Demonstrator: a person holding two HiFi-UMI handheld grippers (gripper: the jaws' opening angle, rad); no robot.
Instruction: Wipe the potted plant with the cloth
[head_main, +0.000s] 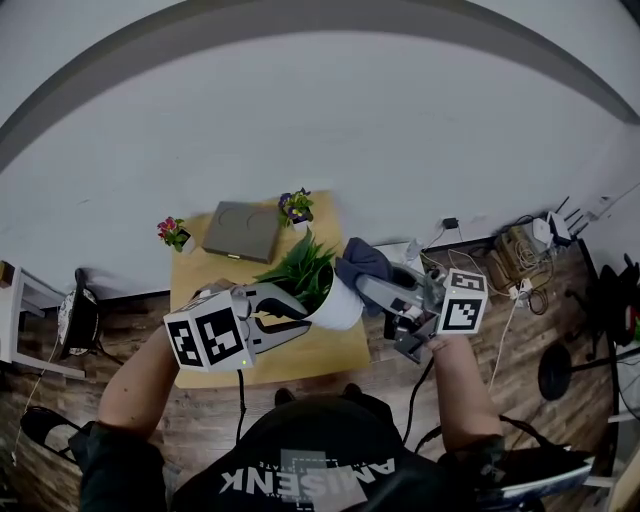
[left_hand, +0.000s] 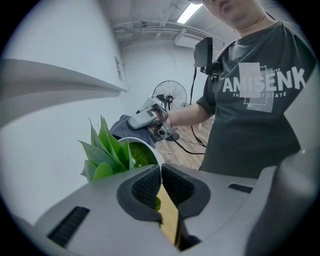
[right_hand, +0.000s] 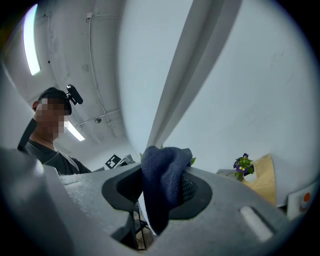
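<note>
The potted plant (head_main: 305, 268) has long green leaves (left_hand: 106, 150) in a white pot (head_main: 338, 306), which leans tilted over the wooden table (head_main: 330, 350). My left gripper (head_main: 298, 320) is shut on the pot's thin white rim, which runs between the pads (left_hand: 145, 187). My right gripper (head_main: 366, 284) is just right of the plant and is shut on a dark blue cloth (head_main: 360, 260). In the right gripper view the cloth (right_hand: 164, 182) bunches between the jaws and hides the plant except for a leaf tip (right_hand: 192, 161).
At the table's far edge stand a small pink-flowered pot (head_main: 174, 233), a grey square box (head_main: 242, 230) and a purple-flowered pot (head_main: 295, 207). Cables and a power strip (head_main: 520, 255) lie on the floor to the right, and a fan (head_main: 76, 316) stands to the left.
</note>
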